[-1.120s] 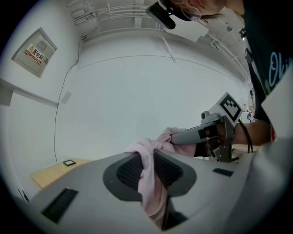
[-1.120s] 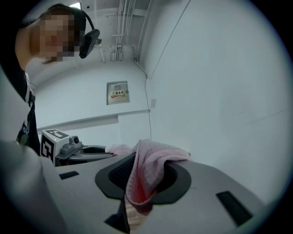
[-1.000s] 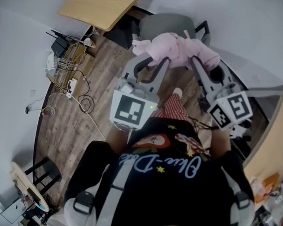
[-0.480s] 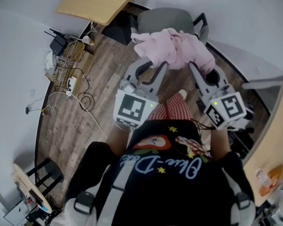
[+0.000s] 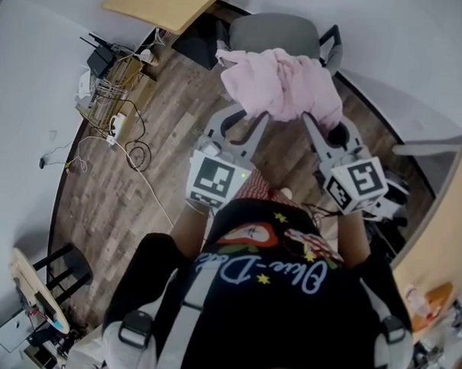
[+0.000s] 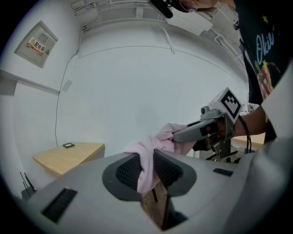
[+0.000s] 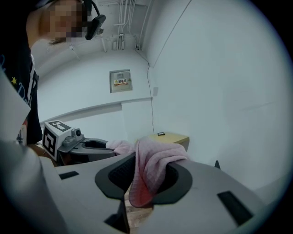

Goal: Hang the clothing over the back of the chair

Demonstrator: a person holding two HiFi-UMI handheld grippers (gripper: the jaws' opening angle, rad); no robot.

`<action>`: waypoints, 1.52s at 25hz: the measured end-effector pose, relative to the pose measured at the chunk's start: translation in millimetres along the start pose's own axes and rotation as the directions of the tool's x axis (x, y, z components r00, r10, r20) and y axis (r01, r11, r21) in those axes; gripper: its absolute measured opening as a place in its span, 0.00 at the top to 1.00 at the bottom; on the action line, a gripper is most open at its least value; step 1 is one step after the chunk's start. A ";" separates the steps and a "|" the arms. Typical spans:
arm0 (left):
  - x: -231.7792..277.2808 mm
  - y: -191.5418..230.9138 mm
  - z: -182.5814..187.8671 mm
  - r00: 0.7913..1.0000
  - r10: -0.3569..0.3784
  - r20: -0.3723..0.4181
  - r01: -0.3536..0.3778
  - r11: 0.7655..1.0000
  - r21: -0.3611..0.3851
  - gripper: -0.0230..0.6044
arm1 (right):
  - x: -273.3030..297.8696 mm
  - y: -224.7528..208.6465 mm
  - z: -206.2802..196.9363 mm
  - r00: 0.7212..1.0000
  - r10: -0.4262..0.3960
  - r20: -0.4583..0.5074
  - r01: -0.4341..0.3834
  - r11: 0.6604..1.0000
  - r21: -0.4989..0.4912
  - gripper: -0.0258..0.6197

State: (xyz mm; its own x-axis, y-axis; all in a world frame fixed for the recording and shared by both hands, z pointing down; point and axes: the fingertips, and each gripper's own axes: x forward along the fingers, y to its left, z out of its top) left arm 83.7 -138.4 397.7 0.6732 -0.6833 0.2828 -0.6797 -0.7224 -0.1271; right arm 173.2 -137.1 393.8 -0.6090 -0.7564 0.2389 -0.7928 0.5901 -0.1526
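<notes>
Left gripper (image 5: 248, 112) and right gripper (image 5: 325, 123), fingers clenched on the pink garment (image 5: 285, 83), approach the grey chair (image 5: 276, 33); bunched cloth may slide off the backrest.

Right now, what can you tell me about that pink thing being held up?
The pink garment looks like soft, thin knit fabric, bunched and crumpled rather than spread out. It is held in the air at two places: the left gripper is shut on one part and the right gripper on another, with a fold drooping through each pair of jaws. It hangs just in front of the grey chair; whether it touches the chair cannot be told.
</notes>
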 end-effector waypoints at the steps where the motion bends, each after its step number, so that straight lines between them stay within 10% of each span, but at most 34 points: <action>1: -0.3 -1.8 -1.7 1.000 0.007 -0.001 -0.007 1.000 -0.014 0.85 | -1.3 -0.6 -2.5 1.000 0.001 -0.001 -0.001 1.000 0.003 0.83; 38: 4.2 -41.9 -103.6 0.956 0.088 -0.280 -0.134 0.979 -0.152 0.76 | -28.4 -29.1 -111.3 0.977 -0.094 -0.191 0.110 0.992 0.070 0.74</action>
State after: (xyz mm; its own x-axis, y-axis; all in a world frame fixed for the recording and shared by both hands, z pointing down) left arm 84.8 -99.9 502.8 0.5025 -0.6870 0.5250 -0.8003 -0.5993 -0.0182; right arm 216.3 -101.4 498.2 -0.5152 -0.7407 0.4312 -0.8546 0.4825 -0.1922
